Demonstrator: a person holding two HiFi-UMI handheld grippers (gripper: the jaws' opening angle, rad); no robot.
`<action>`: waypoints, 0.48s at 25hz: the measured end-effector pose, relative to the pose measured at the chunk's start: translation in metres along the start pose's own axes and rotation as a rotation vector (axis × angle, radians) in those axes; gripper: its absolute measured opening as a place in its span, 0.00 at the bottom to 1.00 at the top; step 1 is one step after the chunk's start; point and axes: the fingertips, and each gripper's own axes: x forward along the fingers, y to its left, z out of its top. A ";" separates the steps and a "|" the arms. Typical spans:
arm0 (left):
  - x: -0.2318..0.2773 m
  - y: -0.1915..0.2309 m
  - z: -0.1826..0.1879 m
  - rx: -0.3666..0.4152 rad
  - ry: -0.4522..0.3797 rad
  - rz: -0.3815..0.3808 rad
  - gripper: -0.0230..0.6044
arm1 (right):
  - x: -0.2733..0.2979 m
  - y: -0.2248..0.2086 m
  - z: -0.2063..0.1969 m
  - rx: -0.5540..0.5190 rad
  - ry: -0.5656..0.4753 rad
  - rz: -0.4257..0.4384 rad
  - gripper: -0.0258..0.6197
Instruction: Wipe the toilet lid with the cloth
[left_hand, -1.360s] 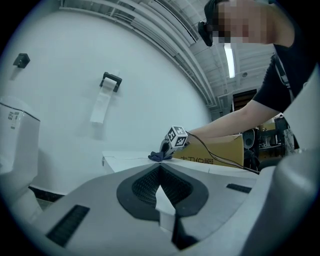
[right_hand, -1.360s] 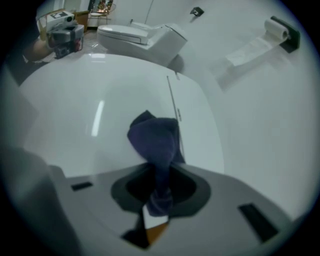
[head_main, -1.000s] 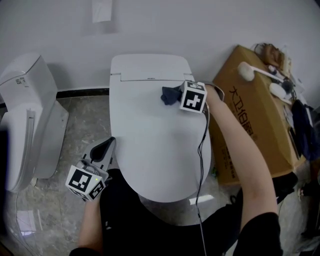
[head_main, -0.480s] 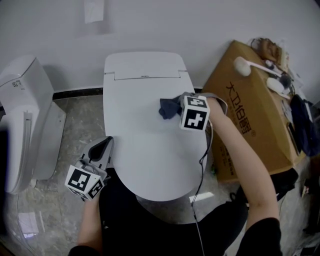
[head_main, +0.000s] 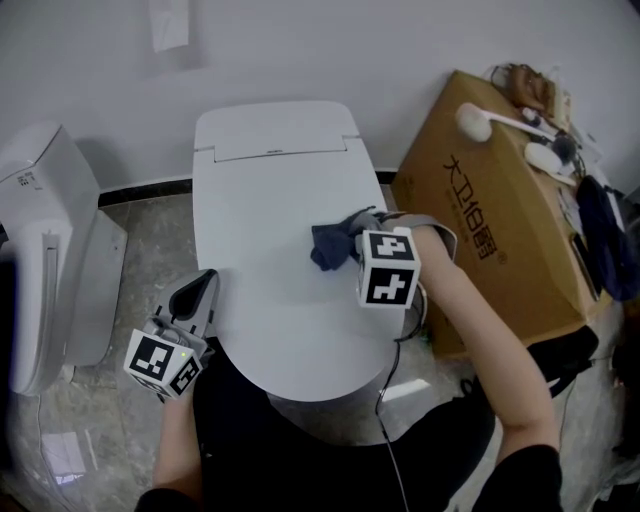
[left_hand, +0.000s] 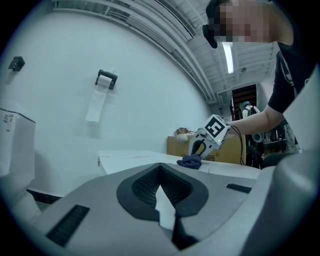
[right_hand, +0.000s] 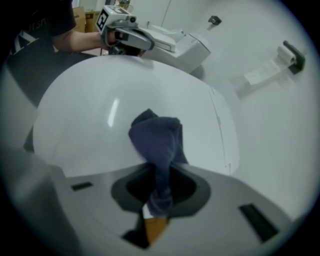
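The white toilet lid (head_main: 270, 210) is closed and fills the middle of the head view. A dark blue cloth (head_main: 330, 245) lies bunched on the lid's right half, and my right gripper (head_main: 355, 245) is shut on it. In the right gripper view the cloth (right_hand: 157, 142) hangs from between the jaws and rests on the lid (right_hand: 100, 110). My left gripper (head_main: 193, 298) is held off the lid's front left edge, shut with nothing in it. From the left gripper view the cloth (left_hand: 190, 161) shows far off on the lid (left_hand: 135, 160), under the right gripper.
A second white toilet (head_main: 45, 250) stands to the left. A brown cardboard box (head_main: 500, 240) with brushes on top sits right of the toilet. A paper holder (left_hand: 106, 78) hangs on the wall behind. The floor is grey stone tile (head_main: 150, 240).
My right gripper has dragged the cloth from the lid's back right toward the front, along the right side. The left gripper has stayed near the front left edge.
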 end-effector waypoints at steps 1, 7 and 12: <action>0.001 -0.001 0.000 0.004 0.001 -0.002 0.06 | -0.003 0.006 0.000 -0.005 -0.001 -0.001 0.16; 0.004 -0.004 -0.003 0.011 0.009 -0.006 0.06 | -0.020 0.042 0.003 -0.021 -0.014 0.007 0.16; 0.006 -0.003 -0.004 0.006 0.006 -0.003 0.06 | -0.035 0.071 0.004 -0.028 -0.023 0.013 0.16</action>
